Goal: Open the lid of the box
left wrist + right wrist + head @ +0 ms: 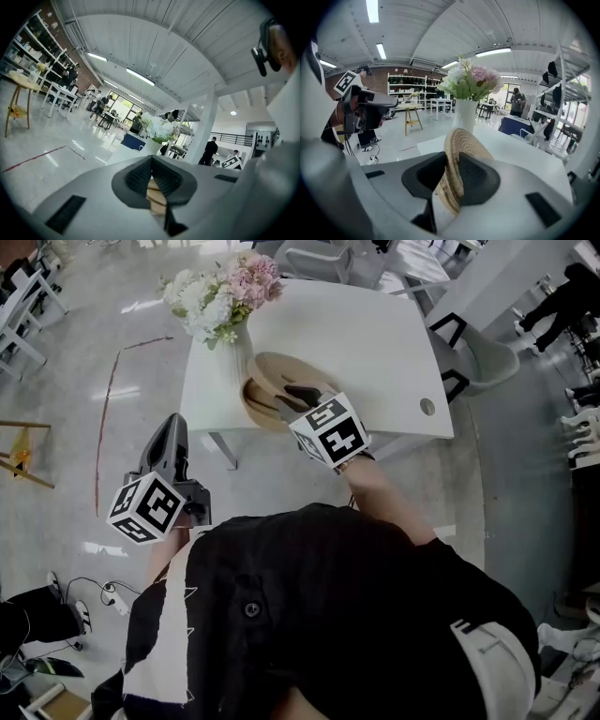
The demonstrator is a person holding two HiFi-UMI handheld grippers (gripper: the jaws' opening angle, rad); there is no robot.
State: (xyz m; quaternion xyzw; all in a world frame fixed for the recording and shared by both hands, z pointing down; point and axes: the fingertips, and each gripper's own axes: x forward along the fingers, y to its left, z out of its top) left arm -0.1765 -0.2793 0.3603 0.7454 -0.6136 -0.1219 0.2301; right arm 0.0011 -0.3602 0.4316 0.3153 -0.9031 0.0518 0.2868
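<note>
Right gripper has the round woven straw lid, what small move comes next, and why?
Probably lift it higher and swing aside: the right gripper is clamped on the round woven straw lid, tilted on edge by the round tan box, with bare white table beside it.

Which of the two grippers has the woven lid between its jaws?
The right gripper: its jaws pinch the woven lid by its edge. The left gripper is shut on nothing.
</note>
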